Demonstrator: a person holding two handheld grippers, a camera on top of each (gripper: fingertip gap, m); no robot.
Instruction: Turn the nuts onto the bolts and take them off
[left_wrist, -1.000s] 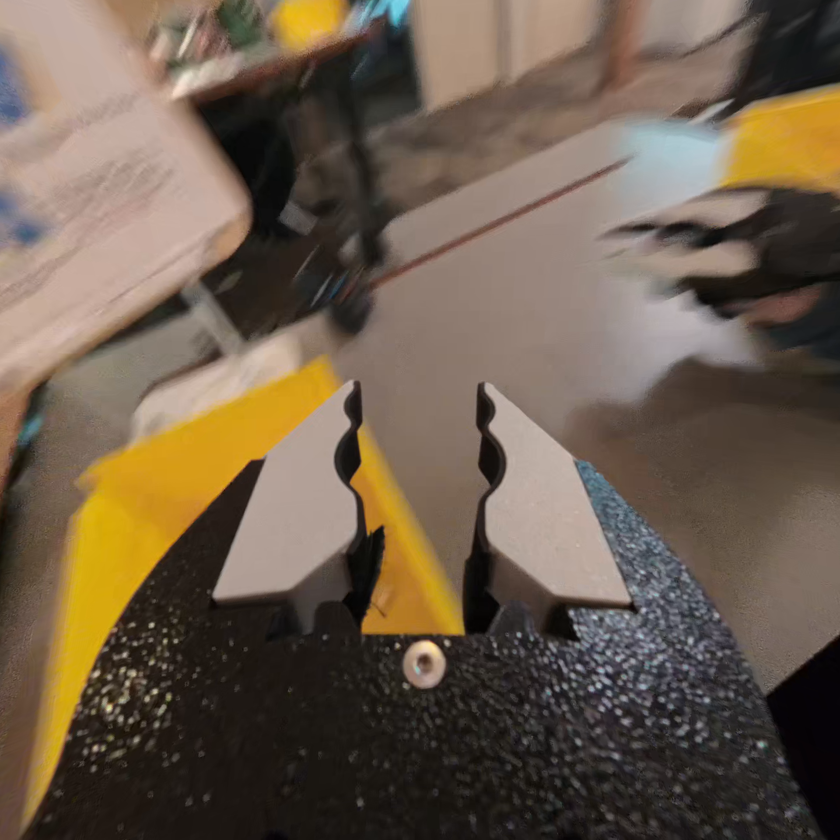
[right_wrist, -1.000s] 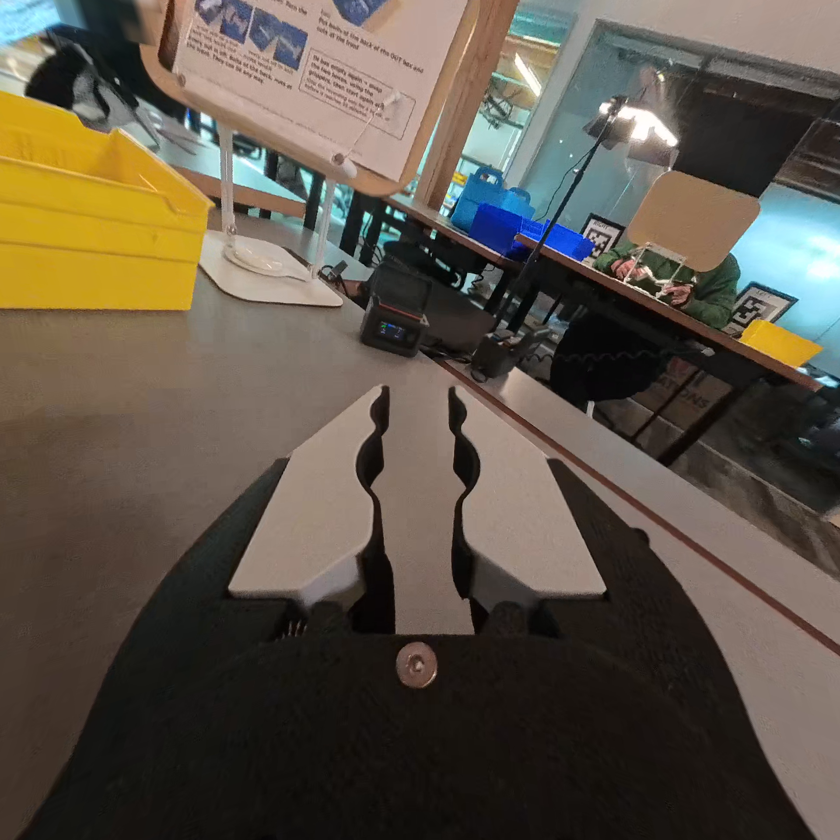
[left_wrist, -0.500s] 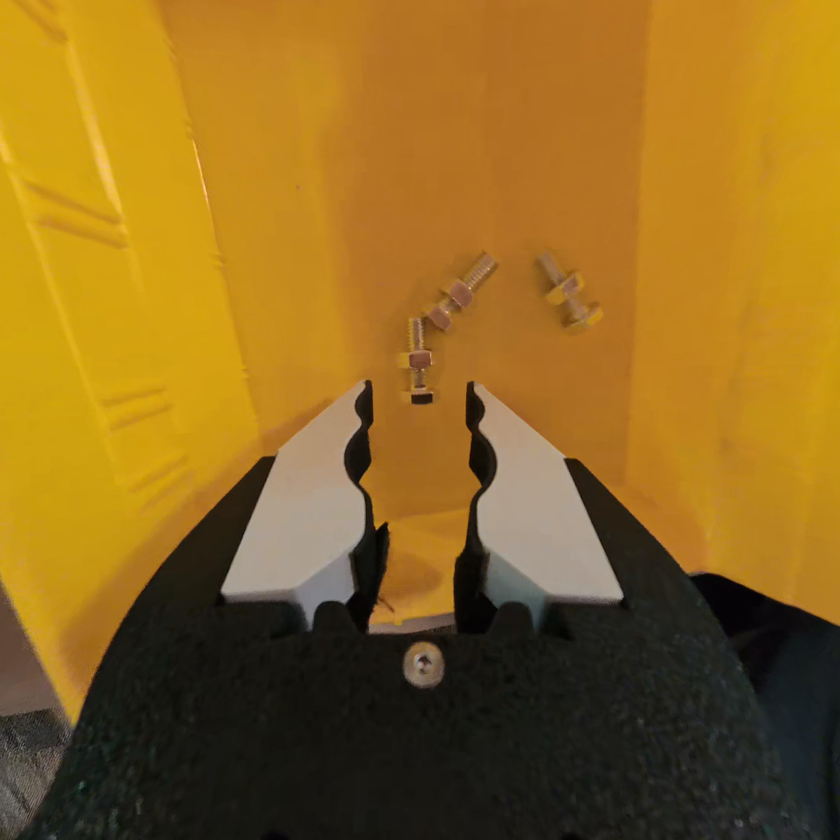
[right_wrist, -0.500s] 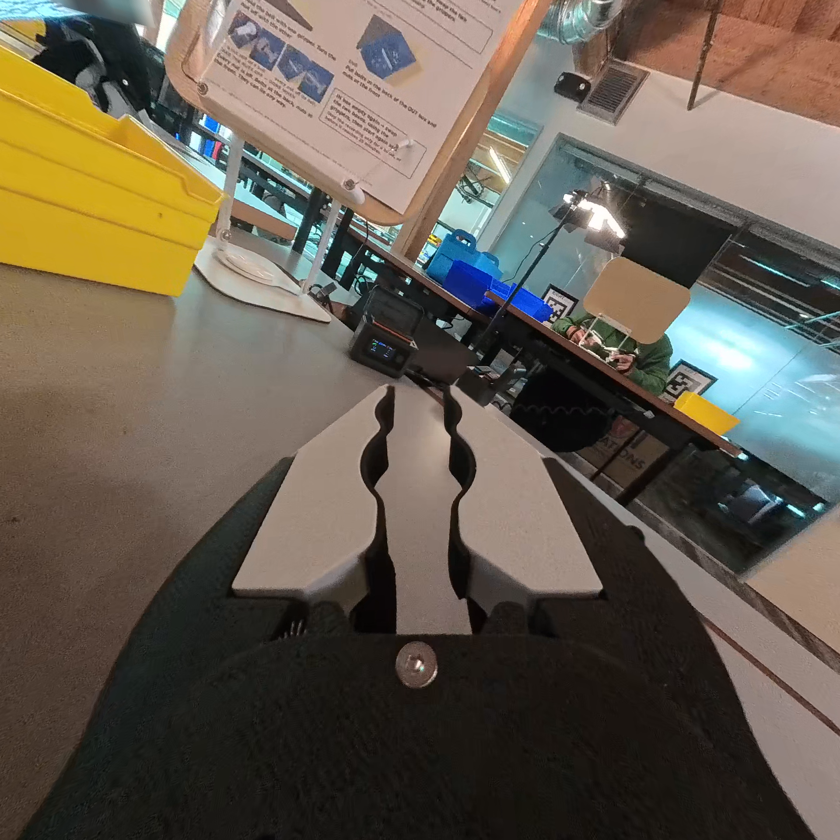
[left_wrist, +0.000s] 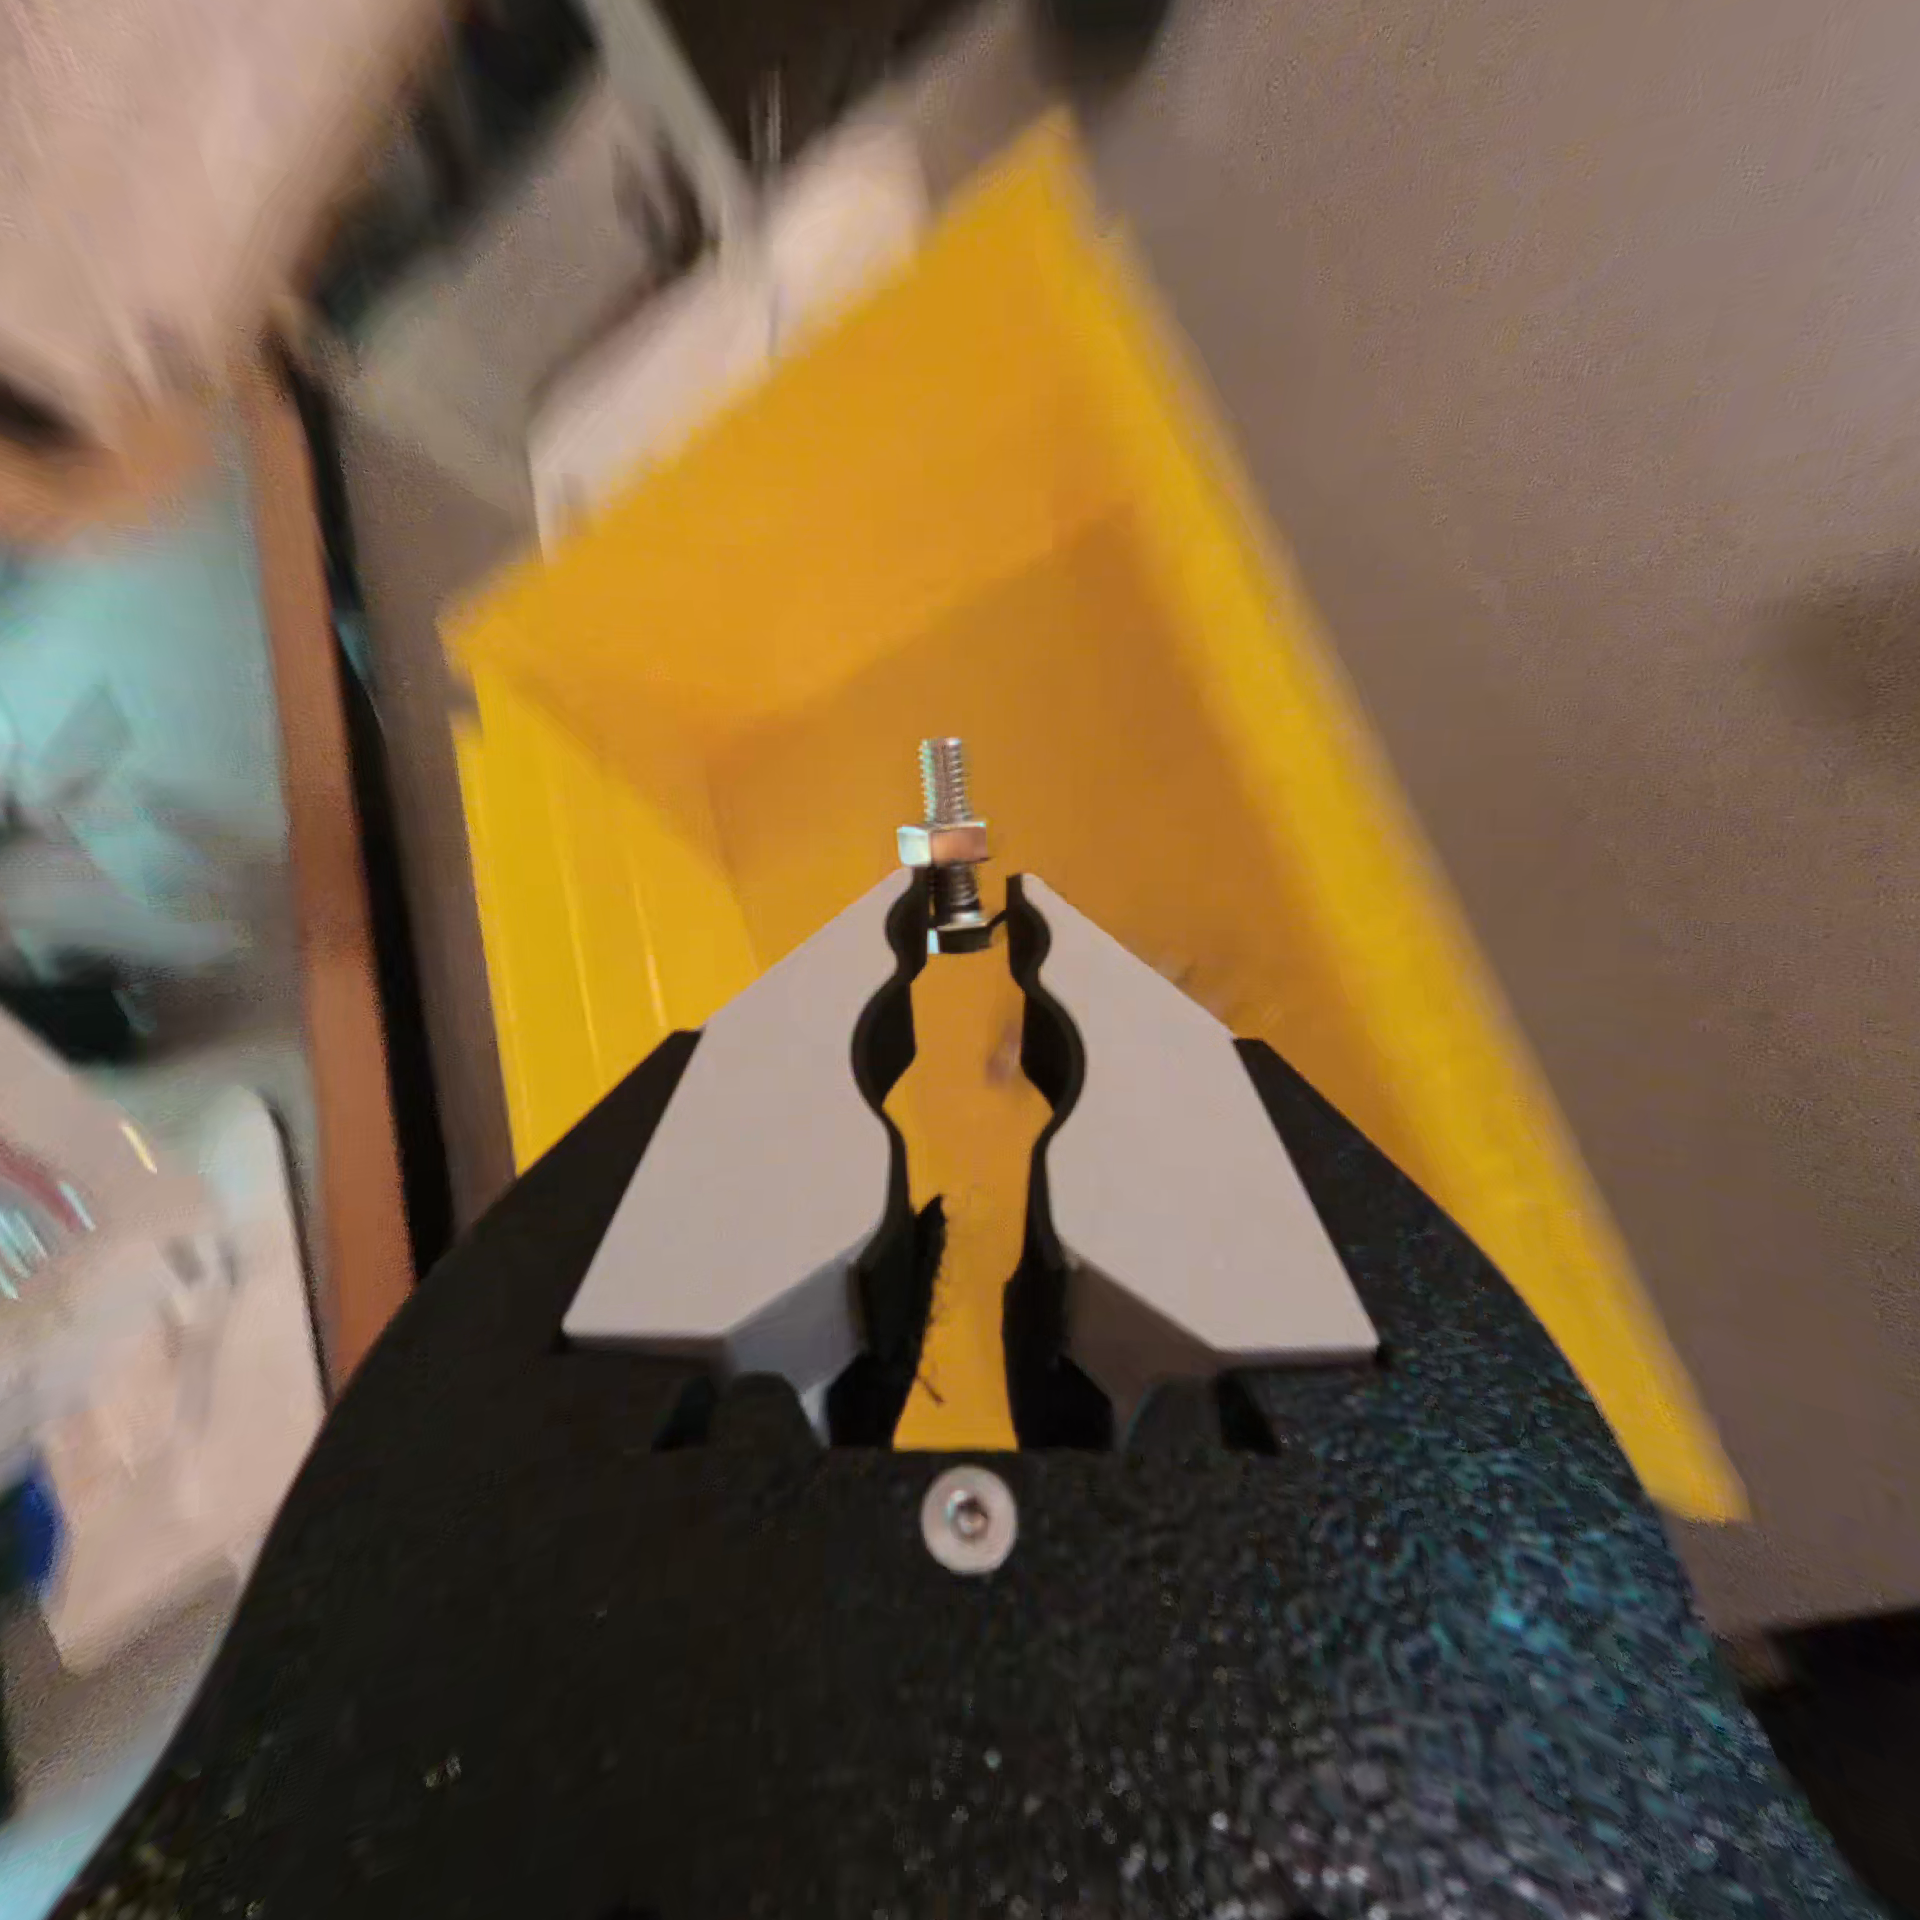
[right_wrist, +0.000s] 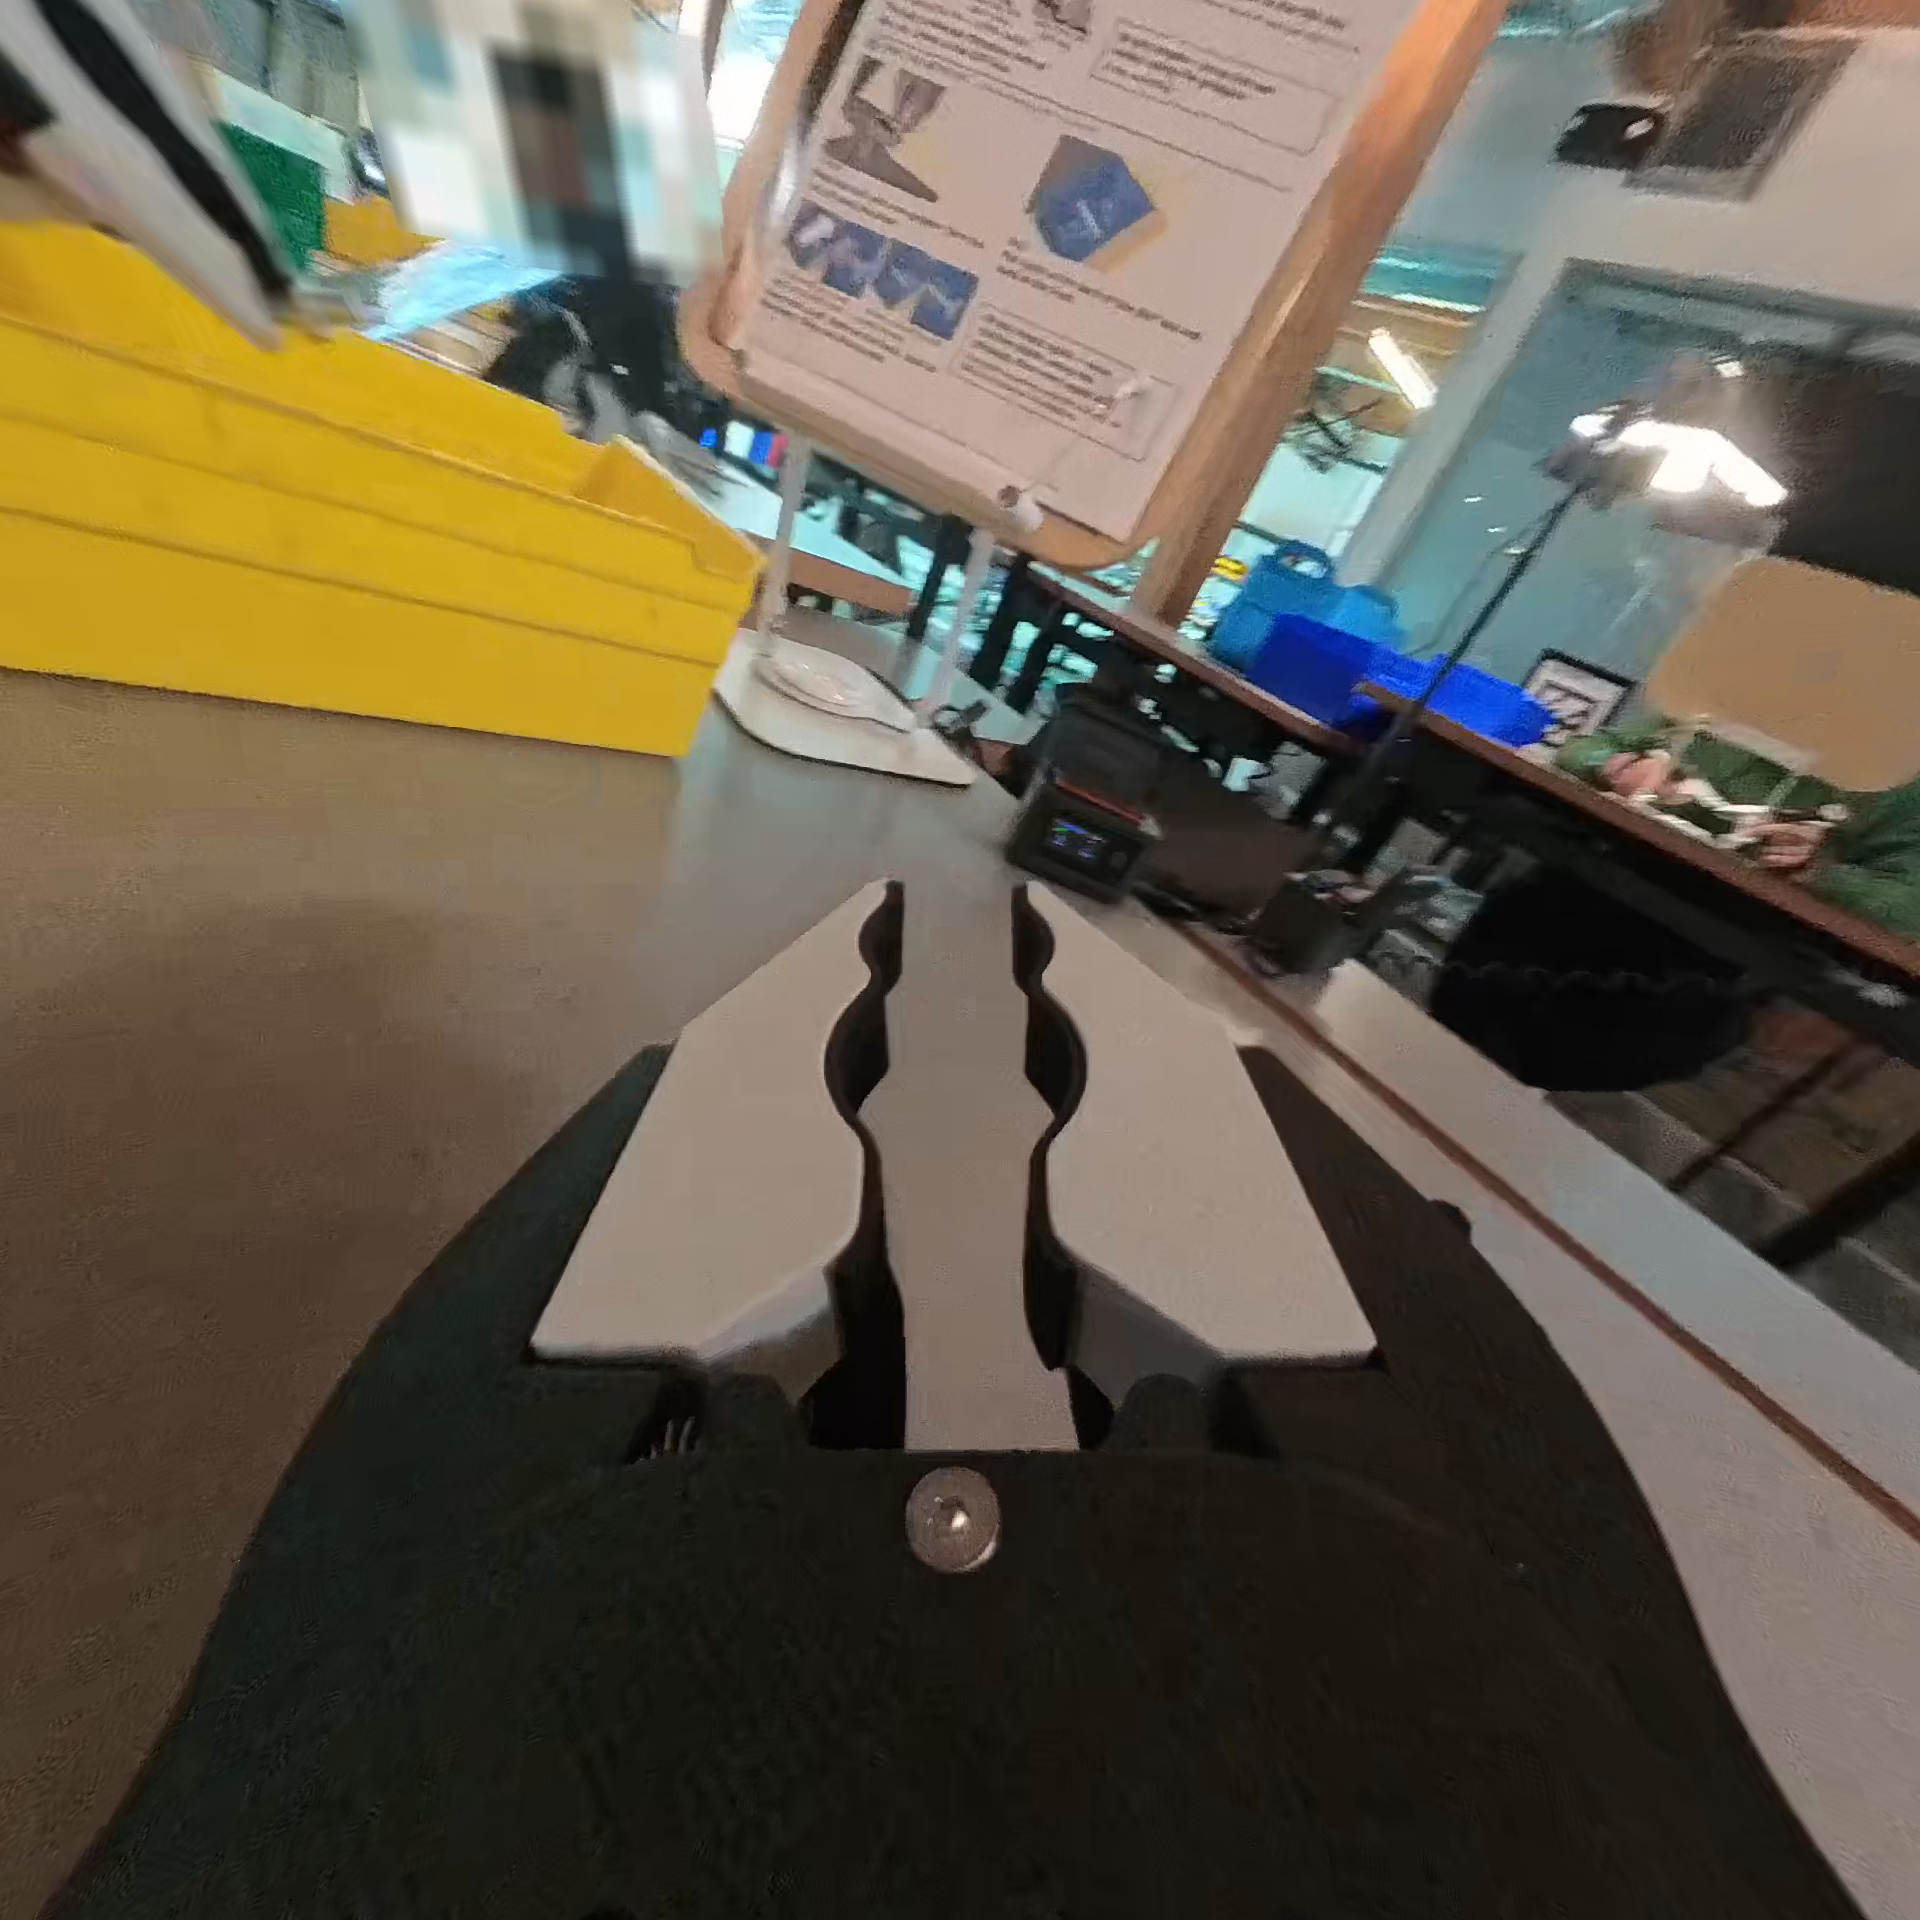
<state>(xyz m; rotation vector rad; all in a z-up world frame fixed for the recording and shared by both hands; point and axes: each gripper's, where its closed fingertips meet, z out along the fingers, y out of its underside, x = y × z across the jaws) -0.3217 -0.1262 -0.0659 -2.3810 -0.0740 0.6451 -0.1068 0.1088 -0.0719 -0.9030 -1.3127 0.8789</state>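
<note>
In the left wrist view my left gripper (left_wrist: 958, 896) is shut on the head end of a silver bolt (left_wrist: 943, 774). The bolt's threaded end points away from me and a square nut (left_wrist: 942, 844) sits on its shaft just past the fingertips. I hold it above the open yellow bin (left_wrist: 914, 540), which is blurred. In the right wrist view my right gripper (right_wrist: 956, 896) is open and empty, low over the grey table (right_wrist: 312, 935). The yellow bin (right_wrist: 343, 540) also shows at the left there, with part of the left gripper (right_wrist: 145, 177) above it.
A sign on a white stand (right_wrist: 1039, 239) is behind the bin. A small black device with a screen (right_wrist: 1081, 831) lies at the table's far edge. A person in green (right_wrist: 1860, 831) sits at another table to the right.
My left gripper was open inside the bin over several bolts; it has shut on one bolt and lifted it out. The right gripper has stayed open and tilted slightly.
</note>
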